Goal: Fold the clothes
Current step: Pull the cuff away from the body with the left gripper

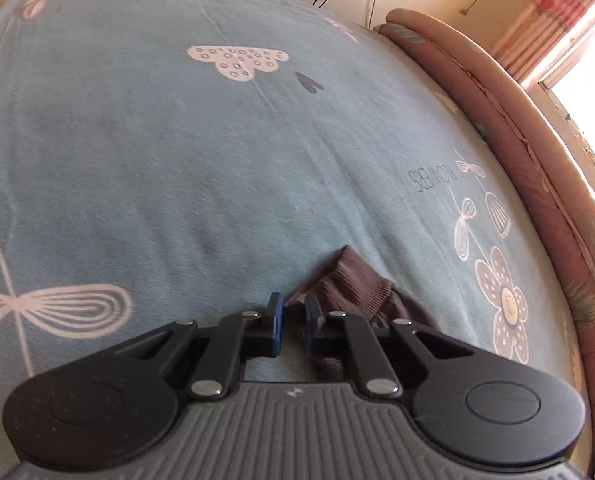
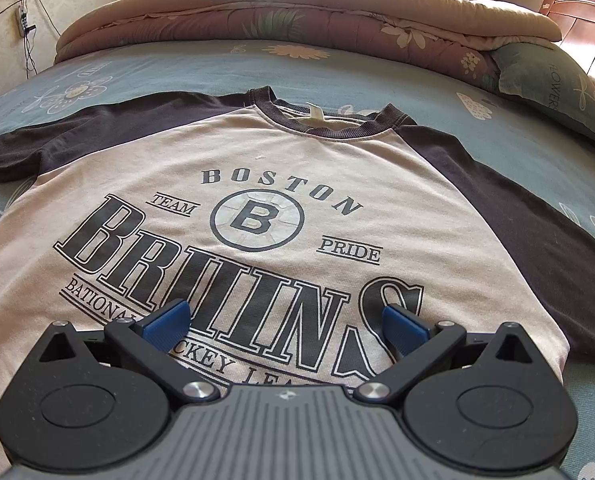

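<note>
Beige shirt reads "BOSTON BRUINS"; left claw pinching brown cuff; right claw wide.

One shirt, one quilt, one pillow

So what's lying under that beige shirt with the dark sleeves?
The beige printed T-shirt with dark brown sleeves lies flat on a light blue bedsheet with white flower prints, which shows all around it. What the sheet looks like directly beneath is covered.
</note>
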`<state>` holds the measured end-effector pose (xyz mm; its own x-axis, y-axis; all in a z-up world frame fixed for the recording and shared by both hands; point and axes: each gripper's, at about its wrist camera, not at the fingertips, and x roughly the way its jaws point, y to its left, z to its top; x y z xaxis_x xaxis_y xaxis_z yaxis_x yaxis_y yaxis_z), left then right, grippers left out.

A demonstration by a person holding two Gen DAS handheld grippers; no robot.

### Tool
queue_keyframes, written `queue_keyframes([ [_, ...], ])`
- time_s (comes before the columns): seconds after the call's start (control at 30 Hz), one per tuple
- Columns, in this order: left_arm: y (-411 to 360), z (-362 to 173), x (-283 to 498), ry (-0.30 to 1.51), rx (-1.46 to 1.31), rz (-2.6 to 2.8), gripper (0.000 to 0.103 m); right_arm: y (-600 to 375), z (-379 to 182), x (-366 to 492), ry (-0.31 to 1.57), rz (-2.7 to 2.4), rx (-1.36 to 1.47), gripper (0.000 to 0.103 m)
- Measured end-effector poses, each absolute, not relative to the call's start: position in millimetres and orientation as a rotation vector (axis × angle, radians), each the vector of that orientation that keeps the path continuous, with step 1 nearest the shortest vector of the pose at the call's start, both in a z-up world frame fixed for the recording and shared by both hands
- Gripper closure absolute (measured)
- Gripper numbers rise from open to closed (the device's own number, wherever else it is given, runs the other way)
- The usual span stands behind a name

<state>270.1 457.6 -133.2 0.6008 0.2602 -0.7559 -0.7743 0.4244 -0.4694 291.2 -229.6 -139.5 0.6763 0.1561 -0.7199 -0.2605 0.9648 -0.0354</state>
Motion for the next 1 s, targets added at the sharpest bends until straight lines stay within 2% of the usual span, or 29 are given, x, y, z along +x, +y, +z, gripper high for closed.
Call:
queue_keyframes([
  [0.17,461,-131,265,0.657,-0.939,0.681,0.091,-229,-140,291,0.792,0.234,-0.14,0.0],
  [0.2,461,-131,264,0.655,-0.954,0.681,0.081,-229,-140,291,0.792,0.234,-0.14,0.0],
  [0.23,461,-132,263,0.652,-0.97,0.682,0.076,-229,-140,291,0.791,0.234,-0.14,0.0],
  [0.27,460,-133,263,0.65,-0.987,0.682,0.076,-229,-140,291,0.791,0.234,-0.141,0.0],
  [0.3,459,-133,263,0.644,-0.992,0.679,0.071,-229,-140,290,0.79,0.234,-0.141,0.0],
  [0.33,458,-135,263,0.634,-1.007,0.666,0.059,-229,-140,290,0.79,0.234,-0.141,0.0],
  [0.4,457,-139,265,0.608,-1.033,0.64,0.044,-229,-140,290,0.789,0.234,-0.142,0.0],
  [0.43,456,-141,266,0.592,-1.041,0.627,0.039,-229,-140,290,0.789,0.234,-0.142,0.0],
  [0.47,456,-142,268,0.585,-1.037,0.62,0.038,-229,-140,290,0.788,0.234,-0.142,0.0],
  [0.57,452,-141,277,0.588,-1.001,0.65,0.043,-229,-141,290,0.786,0.233,-0.144,0.0],
  [0.63,444,-139,286,0.633,-0.932,0.663,0.079,-228,-141,290,0.784,0.232,-0.144,0.0],
  [0.67,440,-137,287,0.64,-0.901,0.675,0.083,-228,-141,290,0.784,0.231,-0.144,0.0],
  [0.7,436,-135,289,0.646,-0.87,0.687,0.094,-228,-141,290,0.783,0.231,-0.145,0.0],
  [0.83,422,-127,293,0.661,-0.762,0.737,0.099,-228,-141,289,0.78,0.23,-0.148,0.0],
  [1.0,432,-122,291,0.683,-0.729,0.799,0.098,-228,-141,289,0.781,0.229,-0.149,0.0],
])
